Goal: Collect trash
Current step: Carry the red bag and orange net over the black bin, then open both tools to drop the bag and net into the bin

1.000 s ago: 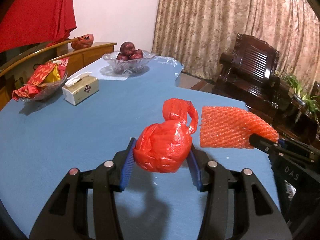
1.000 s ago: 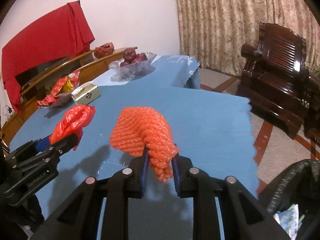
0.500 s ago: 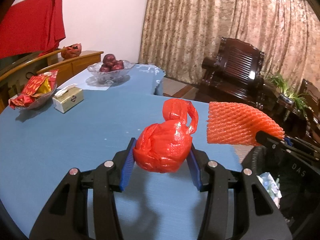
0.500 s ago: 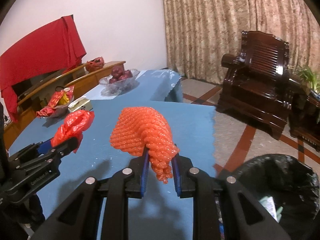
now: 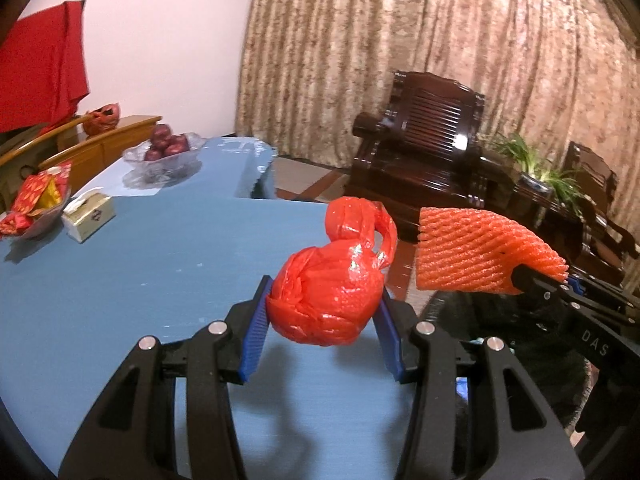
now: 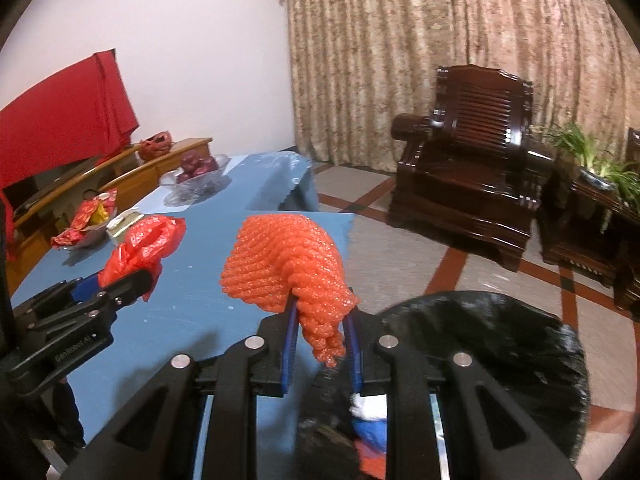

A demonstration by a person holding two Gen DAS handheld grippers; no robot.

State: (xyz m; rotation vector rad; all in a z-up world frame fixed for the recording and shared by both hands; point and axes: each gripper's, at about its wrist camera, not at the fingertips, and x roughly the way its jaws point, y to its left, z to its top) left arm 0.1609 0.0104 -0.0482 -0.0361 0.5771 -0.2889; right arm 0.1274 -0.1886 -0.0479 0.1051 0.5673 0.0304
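The left gripper [image 5: 324,312] holds a red plastic bag [image 5: 328,300] that is tied up into a ball. The blue fingers [image 5: 254,336] press on both sides of the ball, so they are clamped on it. The knot and loop of the bag stick up past the finger tips. The bag is up in the air, over the near edge of the blue worktop [image 5: 140,280].

The right gripper [image 6: 320,344] holds an orange foam net [image 6: 284,268]. Its blue fingers [image 6: 289,344] are close together and pinch the thin bottom end of the net. The fat part of the net puffs out above and in front of the fingers, leaning to the left. A small tail of it hangs down between them.

The net is in the air, just past the edge of the worktop. Below the right gripper is a black trash bag [image 6: 488,344] with its mouth open. Some white and blue bits lie inside it.

From the left camera, the net [image 5: 476,256] sits just to the right of the red bag, near it but not touching.

Far back on the worktop are a glass bowl of dark red fruit [image 5: 166,150], a small tissue box [image 5: 88,216] and a dish with red wrappers [image 5: 34,204]. A dark wood chair [image 6: 464,168] stands on the floor by the curtain [image 6: 440,40].
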